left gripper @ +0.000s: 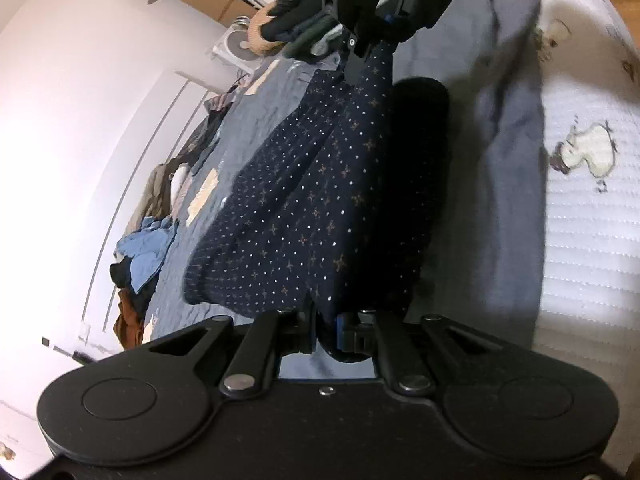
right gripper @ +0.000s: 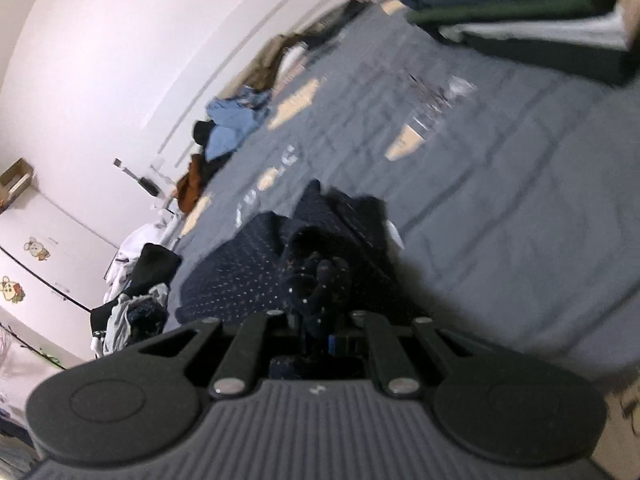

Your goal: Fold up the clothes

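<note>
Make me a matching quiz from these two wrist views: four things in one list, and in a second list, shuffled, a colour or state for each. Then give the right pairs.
Things:
1. dotted garment
2. bedspread
3. crumpled shirt in the pile by the wall
4. stack of folded clothes

Descriptions:
A. light blue
B. navy, clamped at both ends by the left gripper and the right gripper
C. grey-blue, quilted, with cream patches
D. dark layers lying at the far end of the bed

Pairs: 1-B, 2-C, 3-A, 4-D
</note>
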The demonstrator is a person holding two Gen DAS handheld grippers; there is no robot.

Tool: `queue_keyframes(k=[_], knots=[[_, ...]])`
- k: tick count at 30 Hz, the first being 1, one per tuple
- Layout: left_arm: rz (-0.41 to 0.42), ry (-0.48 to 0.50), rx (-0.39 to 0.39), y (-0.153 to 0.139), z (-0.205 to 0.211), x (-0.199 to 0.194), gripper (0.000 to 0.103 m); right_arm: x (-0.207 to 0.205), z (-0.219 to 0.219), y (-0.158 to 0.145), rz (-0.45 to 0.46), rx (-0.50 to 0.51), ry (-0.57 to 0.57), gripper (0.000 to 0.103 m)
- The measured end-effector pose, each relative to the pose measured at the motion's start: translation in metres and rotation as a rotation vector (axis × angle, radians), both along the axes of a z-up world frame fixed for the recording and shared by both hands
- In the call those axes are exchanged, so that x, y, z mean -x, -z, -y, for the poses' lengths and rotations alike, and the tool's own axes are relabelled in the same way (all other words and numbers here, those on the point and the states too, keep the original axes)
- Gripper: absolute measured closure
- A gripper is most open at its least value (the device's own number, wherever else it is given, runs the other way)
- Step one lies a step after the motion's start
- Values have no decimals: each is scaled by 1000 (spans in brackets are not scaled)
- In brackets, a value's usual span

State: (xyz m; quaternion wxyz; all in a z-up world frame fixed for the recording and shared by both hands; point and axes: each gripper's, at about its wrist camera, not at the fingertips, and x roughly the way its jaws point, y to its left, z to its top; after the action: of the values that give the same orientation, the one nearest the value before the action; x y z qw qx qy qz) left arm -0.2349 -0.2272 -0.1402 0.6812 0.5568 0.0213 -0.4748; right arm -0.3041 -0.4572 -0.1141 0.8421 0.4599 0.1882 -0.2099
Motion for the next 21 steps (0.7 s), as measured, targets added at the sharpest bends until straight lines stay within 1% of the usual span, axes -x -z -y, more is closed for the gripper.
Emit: queue_keyframes(k=[1, 3, 5, 6, 7, 8, 9, 10, 11, 14, 15, 16, 17, 18, 19, 21], knots=[[6, -3, -5, 6, 2, 0, 90, -1, -1, 3, -17, 8, -6, 94], [-5, 8, -43, 17, 1, 3, 88, -2, -4, 10, -51, 24, -18, 94], [-73, 13, -74, 14, -1, 3, 85, -3, -7, 16, -81, 40, -30, 94], [-128, 7, -67, 7, -2, 0, 83, -3, -8, 14, -71, 50, -31, 94], [-186, 0, -57, -1, -3, -4, 78, -3, -10, 12, -62, 59, -32, 94], [-252, -4, -41, -10, -5, -9, 69, -3, -11, 10, -53, 67, -33, 94], [-320, -8, -21, -20, -7, -15, 66, -4, -11, 7, -48, 71, -38, 93], [-367, -9, 1, -29, -10, -20, 60, -4, -10, 5, -44, 74, -43, 93], [-414, -10, 23, -37, -12, -25, 58, -5, -9, 5, -50, 69, -44, 92], [-567, -15, 113, -59, -21, -41, 57, -8, -4, 8, -99, 44, -73, 90], [-625, -21, 152, -65, -23, -47, 56, -8, -2, 7, -114, 38, -82, 87], [-683, -28, 191, -72, -26, -53, 49, -8, 1, 6, -126, 35, -90, 82], [-729, -45, 240, -76, -26, -60, 41, -6, 4, 1, -125, 46, -89, 80], [-774, -68, 293, -79, -28, -68, 40, -4, 7, -3, -124, 57, -88, 77], [-812, -94, 331, -80, -29, -75, 39, -2, 10, -8, -123, 67, -87, 76], [-875, -150, 377, -79, -26, -90, 39, 3, 17, -17, -121, 88, -85, 72]])
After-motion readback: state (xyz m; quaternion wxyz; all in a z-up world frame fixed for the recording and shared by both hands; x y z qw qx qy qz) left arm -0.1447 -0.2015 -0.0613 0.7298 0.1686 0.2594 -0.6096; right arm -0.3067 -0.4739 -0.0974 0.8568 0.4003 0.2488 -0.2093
